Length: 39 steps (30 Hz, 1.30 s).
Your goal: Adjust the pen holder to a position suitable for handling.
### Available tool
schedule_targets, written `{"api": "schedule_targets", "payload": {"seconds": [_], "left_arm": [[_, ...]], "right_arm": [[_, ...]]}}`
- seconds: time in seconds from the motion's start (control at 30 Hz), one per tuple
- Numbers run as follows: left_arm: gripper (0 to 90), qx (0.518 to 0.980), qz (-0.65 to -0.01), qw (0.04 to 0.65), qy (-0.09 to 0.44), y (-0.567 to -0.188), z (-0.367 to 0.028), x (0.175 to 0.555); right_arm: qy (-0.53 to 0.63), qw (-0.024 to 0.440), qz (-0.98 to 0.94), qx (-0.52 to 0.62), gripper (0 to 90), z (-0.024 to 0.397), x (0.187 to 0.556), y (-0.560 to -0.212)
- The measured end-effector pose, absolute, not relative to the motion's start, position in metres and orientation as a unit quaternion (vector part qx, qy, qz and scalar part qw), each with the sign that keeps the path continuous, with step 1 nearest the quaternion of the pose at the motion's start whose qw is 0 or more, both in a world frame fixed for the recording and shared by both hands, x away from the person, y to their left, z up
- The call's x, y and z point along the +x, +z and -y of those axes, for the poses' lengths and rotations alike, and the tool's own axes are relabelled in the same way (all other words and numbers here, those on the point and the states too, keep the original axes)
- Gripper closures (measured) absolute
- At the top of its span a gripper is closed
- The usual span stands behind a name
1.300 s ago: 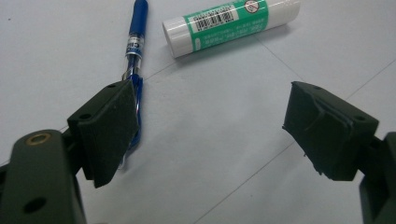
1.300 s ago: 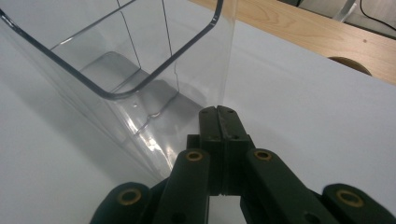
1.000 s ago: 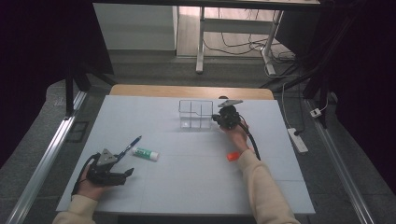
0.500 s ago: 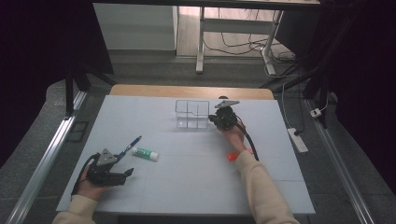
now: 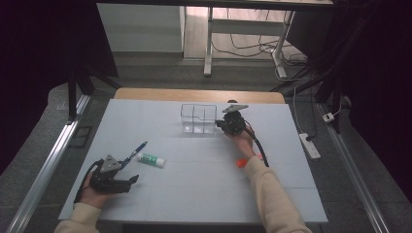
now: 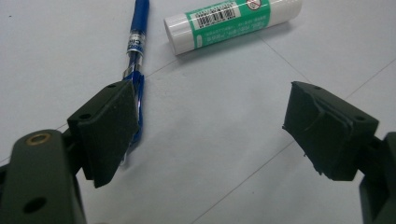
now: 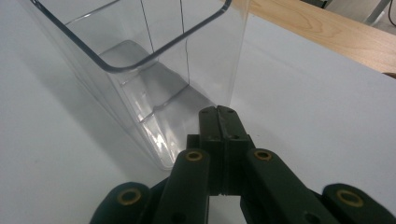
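A dim room with desk legs and cables on the floor lies beyond a white bench [image 5: 204, 194] whose far edge shows a wooden strip.

The right gripper [image 7: 219, 116] has its jaws pressed flat together with nothing between them, tips right at the near bottom corner of a clear bin [image 7: 140, 70]; whether they touch its wall cannot be told. In the high view the right gripper [image 5: 224, 124] sits just beside the bin [image 5: 198, 119] at its 3 o'clock side, toward the bench's 12 o'clock edge. The bin stands upright, split by dividers, with bare bench all around it. A small orange item [image 5: 240, 163] lies by the right forearm.

The left gripper [image 6: 210, 126] has its jaws spread wide over bare bench, holding nothing. A blue pen [image 6: 136, 70] lies partly under the left jaw pad, running toward 12 o'clock. A glue stick [image 6: 233, 21] with a green label lies apart from the pen, at about 1 o'clock from the jaws. In the high view the left gripper [image 5: 127, 183] rests near the bench's 7 o'clock corner, with the pen [image 5: 135, 151] and glue stick [image 5: 151, 159] just beyond it. The middle of the bench and its 5 o'clock side lie open.
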State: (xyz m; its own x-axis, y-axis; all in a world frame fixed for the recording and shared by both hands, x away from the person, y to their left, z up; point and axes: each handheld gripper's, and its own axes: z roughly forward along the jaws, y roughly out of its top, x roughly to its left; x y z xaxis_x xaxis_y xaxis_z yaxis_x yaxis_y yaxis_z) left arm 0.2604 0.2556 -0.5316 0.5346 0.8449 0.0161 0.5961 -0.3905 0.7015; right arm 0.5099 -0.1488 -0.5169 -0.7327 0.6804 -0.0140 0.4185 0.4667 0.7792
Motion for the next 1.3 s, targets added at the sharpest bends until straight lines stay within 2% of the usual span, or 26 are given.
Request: {"api": "schedule_targets", "payload": {"seconds": [0.6,0.9,1.3], "left_arm": [[17.5,0.812,-0.442,0.332,0.188,-0.532,-0.257,0.261],[17.5,0.812,-0.442,0.331,0.188,-0.532,-0.257,0.261],[17.6,0.813,-0.440,0.330,0.188,-0.532,-0.256,0.261]], "right_arm": [[0.405,0.173,-0.832,0.337,89.7,0.165,0.495,-0.503],[0.405,0.185,-0.829,0.339,89.7,0.194,0.468,-0.495],[0.431,0.164,-0.823,0.332,89.2,0.228,0.420,-0.489]]}}
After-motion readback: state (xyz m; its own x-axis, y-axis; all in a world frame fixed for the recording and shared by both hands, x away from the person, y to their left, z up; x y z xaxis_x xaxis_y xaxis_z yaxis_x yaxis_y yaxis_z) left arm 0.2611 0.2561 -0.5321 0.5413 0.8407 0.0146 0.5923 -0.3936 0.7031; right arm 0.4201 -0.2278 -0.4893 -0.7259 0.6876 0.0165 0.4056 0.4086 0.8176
